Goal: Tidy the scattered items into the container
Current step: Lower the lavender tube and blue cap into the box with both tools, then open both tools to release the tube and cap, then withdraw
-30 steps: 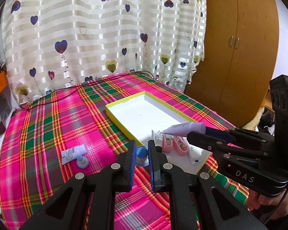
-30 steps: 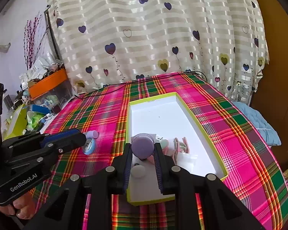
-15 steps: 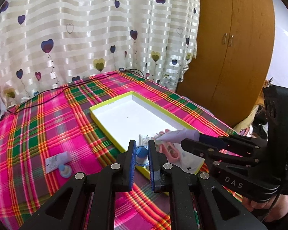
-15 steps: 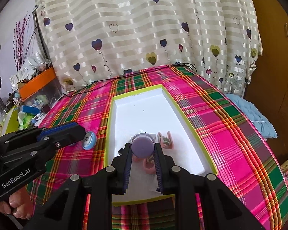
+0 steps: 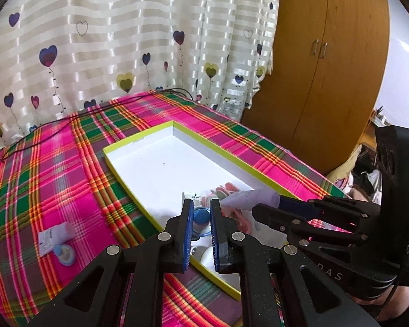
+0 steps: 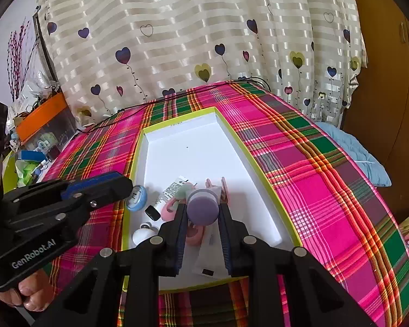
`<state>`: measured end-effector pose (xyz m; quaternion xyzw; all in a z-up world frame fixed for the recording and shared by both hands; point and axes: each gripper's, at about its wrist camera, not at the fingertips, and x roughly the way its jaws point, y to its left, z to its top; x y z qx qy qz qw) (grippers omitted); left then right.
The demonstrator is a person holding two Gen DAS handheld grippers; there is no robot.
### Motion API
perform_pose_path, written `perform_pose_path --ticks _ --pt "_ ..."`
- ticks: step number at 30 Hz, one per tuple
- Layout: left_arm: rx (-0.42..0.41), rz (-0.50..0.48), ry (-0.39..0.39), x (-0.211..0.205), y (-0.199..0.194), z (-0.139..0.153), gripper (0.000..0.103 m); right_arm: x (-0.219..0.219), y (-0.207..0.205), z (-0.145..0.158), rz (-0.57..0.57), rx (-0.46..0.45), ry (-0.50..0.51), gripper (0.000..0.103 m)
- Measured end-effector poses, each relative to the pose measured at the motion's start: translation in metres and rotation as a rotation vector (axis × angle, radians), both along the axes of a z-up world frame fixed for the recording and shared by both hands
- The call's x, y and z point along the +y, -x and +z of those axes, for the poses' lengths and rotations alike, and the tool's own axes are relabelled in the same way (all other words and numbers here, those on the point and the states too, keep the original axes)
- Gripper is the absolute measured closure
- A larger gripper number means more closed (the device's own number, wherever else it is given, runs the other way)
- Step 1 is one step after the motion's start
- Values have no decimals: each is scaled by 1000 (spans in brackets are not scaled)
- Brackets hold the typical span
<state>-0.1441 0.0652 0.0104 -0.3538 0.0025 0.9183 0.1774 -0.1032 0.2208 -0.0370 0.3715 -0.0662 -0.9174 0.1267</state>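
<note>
A shallow white box with a yellow-green rim (image 5: 139,141) (image 6: 261,169) lies on the plaid cloth. My left gripper (image 5: 200,214) is shut on a small blue round jar (image 5: 201,215) (image 6: 137,197), held over the box's near left rim. My right gripper (image 6: 201,209) is shut on a lilac-capped tube (image 6: 202,207) (image 5: 249,197), held over the box's near end. In the box lie a white tube with a black cap (image 6: 163,197), pink items (image 6: 193,235), a white round bottle (image 6: 143,235) and a white packet (image 6: 208,261).
A small white tube (image 5: 56,235) and a blue-capped item (image 5: 64,252) lie on the cloth left of the box. A black cable (image 5: 95,109) runs along the far edge. Cluttered shelf with orange bin (image 6: 41,120) at left; wooden wardrobe (image 5: 327,68) at right.
Both grippers moved forward over the box's near end. The left one carried the blue jar from the cloth to above the box rim. The right one still holds the lilac tube.
</note>
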Motion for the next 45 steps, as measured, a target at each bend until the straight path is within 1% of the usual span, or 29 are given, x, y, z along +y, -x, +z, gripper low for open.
perform_pose_path --ticks 8,11,12,15,18,27,38,45 --pt "-24 -7 -3 3 10 -12 91 0 5 -7 6 -30 0 79" --pt "-33 -8 -1 4 13 -16 91 0 4 -7 10 -25 -3 79" --pt "-37 -8 -1 5 14 -18 91 0 3 -7 13 -21 -1 79" --pt "-45 -13 4 6 17 -21 91 -2 2 -5 17 -11 -2 71" --pt "-52 -16 6 7 17 -22 91 -2 2 -4 13 -9 -4 71" --pt "-65 -12 13 9 16 -22 90 0 -1 -1 -6 -10 -11 70" --pt "-57 15 16 4 9 -15 89 -6 -8 7 -1 4 -14 70" --pt "-59 36 -11 -8 0 -10 88 -13 -15 11 13 11 -16 70"
